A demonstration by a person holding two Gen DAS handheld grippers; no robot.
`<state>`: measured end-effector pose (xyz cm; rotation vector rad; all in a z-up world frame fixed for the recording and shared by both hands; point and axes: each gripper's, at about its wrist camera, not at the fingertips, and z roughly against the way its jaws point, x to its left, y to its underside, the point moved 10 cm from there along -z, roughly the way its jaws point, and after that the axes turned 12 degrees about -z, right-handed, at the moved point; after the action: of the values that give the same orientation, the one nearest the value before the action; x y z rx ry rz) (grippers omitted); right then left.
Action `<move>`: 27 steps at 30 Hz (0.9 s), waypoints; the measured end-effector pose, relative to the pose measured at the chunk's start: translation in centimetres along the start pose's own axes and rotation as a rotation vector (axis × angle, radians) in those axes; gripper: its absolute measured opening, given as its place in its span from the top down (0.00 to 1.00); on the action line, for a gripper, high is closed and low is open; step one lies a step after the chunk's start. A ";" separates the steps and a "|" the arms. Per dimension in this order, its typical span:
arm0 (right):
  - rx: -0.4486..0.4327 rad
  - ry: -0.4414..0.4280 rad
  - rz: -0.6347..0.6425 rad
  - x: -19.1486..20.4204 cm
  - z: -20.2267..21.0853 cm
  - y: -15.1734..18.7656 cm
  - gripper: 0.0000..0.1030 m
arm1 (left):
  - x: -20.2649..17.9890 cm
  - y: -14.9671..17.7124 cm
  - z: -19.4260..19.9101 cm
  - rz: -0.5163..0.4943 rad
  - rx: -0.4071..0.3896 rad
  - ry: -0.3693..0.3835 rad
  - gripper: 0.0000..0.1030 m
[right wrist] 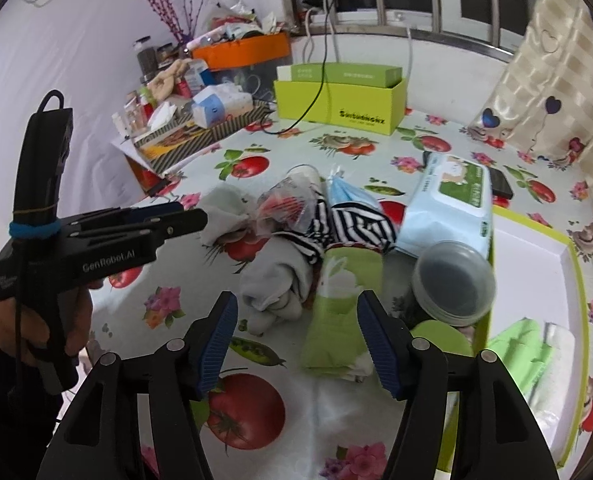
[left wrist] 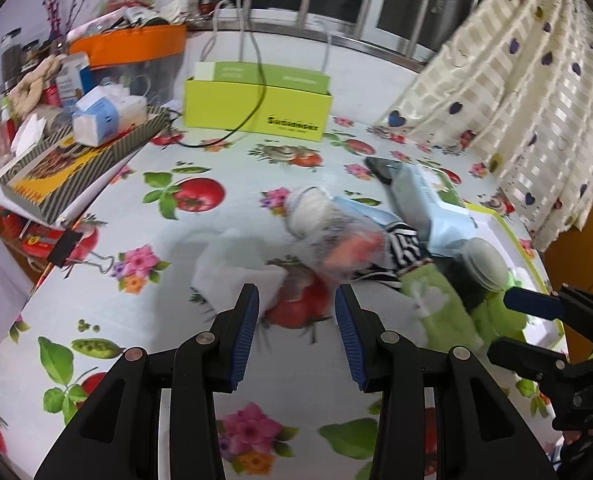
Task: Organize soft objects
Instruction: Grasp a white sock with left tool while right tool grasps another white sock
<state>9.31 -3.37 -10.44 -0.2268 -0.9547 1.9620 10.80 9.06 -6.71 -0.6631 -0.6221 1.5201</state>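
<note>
Fruit-and-flower tablecloth [right wrist: 304,420] under a barred window, soft things heaped mid-table.

The green towel [right wrist: 338,320] lies rolled just ahead of the right gripper [right wrist: 296,338], whose jaws stand apart with nothing between them; beside it a grey cloth [right wrist: 274,280], a striped cloth [right wrist: 348,226] and a wipes pack [right wrist: 452,204] leaning on the lime tray's rim [right wrist: 576,320]. The left gripper [left wrist: 296,332] hangs open and empty over a printed tomato. Further back: a lime box [left wrist: 256,104], a cluttered tray [left wrist: 84,168], and a checked curtain [left wrist: 528,92] on the right.
</note>
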 end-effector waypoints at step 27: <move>0.130 -0.014 0.039 2.2 -9.1 0.0 0.49 | 4.8 0.8 -7.2 0.063 0.100 -0.025 0.53</move>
<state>12.57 3.24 -16.22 -0.1592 -0.8328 2.0552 15.38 13.75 -12.43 -0.5923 -0.5445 1.6093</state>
